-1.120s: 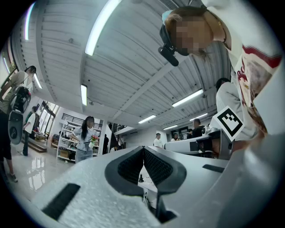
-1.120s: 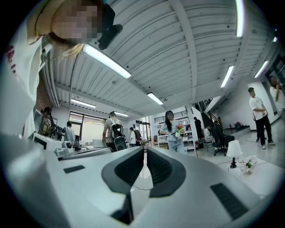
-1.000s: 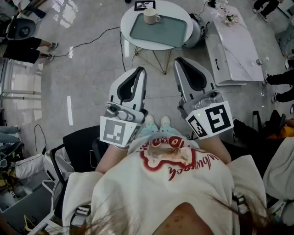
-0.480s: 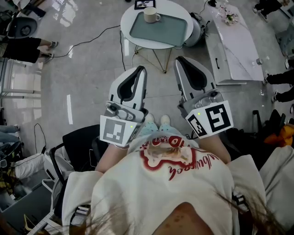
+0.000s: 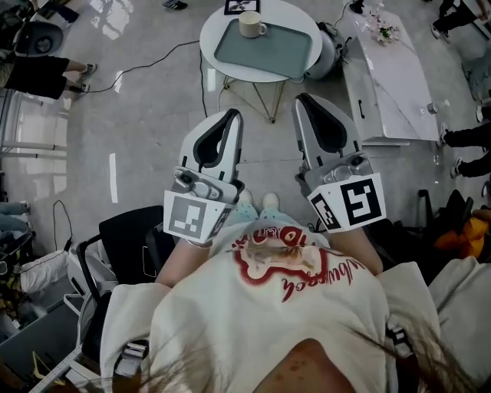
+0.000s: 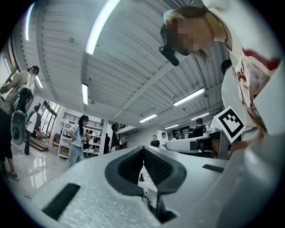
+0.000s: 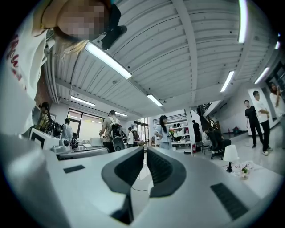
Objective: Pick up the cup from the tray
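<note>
A cream cup (image 5: pixel 250 24) with a handle stands at the far end of a grey-green tray (image 5: pixel 276 52) on a small round white table (image 5: pixel 307 19). Both grippers are held close to the person's body, well short of that table and pointing towards it. My left gripper (image 5: pixel 236 115) has its jaws together with nothing between them, as the left gripper view shows (image 6: pixel 143 148). My right gripper (image 5: pixel 301 100) is likewise shut and empty (image 7: pixel 145 149). Neither gripper view shows the cup or the tray; both look up at the ceiling and the room.
A long white low table (image 5: pixel 391 73) stands right of the round one. A cable (image 5: pixel 146 71) runs across the grey floor on the left. A black chair (image 5: pixel 126 246) sits behind the left gripper. People stand around the room's edges.
The head view has shifted slightly. Both grippers keep their place and stay shut.
</note>
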Demonstrator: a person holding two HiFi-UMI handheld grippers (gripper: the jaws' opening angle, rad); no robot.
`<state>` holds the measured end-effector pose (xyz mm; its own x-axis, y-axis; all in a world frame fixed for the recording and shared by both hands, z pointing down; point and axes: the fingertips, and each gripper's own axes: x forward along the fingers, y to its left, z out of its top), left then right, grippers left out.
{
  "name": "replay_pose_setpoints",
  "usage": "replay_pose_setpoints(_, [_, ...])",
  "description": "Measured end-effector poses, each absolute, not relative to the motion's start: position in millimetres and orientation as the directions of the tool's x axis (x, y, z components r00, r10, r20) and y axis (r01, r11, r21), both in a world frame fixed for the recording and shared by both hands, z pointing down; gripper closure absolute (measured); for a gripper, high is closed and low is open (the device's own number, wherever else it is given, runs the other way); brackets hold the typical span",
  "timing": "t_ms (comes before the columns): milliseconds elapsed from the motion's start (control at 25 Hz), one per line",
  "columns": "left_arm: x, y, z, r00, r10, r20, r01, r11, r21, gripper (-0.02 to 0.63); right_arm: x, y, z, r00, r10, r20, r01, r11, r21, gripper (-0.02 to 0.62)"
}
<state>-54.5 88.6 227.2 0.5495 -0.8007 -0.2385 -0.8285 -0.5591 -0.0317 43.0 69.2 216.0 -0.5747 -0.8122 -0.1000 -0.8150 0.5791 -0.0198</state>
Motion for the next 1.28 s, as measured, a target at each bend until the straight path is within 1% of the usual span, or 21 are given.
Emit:
replay_pose_setpoints(240, [-52.7, 82.8, 233.5, 0.494, -0.835, -0.241, -0.862, -0.506, -0.014, 0.592, 53.4, 50.7, 223.8, -0.6, -0.795, -0.091, -0.796, 0.604, -0.029, 0.555])
replay_pose_setpoints(480, [-72.0, 74.4, 239.9, 0.471, -0.851, -0.231, -0.876, -0.482, -0.008, 0.592, 33.2, 42.0, 226.9, -0.626, -0.775, -0.089, -0.776, 0.63, -0.034, 0.555])
replay_pose_setpoints(720, [-63.4, 12.8, 242.5, 0.479, -0.847, -0.229, -0.872, -0.489, -0.017, 0.592, 42.9, -14.9, 231.5, -0.617, -0.782, -0.087, -0.781, 0.622, -0.048, 0.555])
replay_pose_setpoints(1120, [-94.0, -123.0, 228.8, 0.544, -0.8, -0.253, -0.832, -0.554, -0.036, 0.592, 5.1, -145.7, 215.2, -0.57, -0.814, -0.113, -0.817, 0.576, -0.028, 0.555])
replay_pose_setpoints(1280, [-99.3, -168.7, 228.1, 0.579, -0.782, -0.23, -0.81, -0.584, -0.054, 0.592, -1.1, -188.2, 215.4, -0.539, -0.833, -0.123, -0.838, 0.546, -0.023, 0.555])
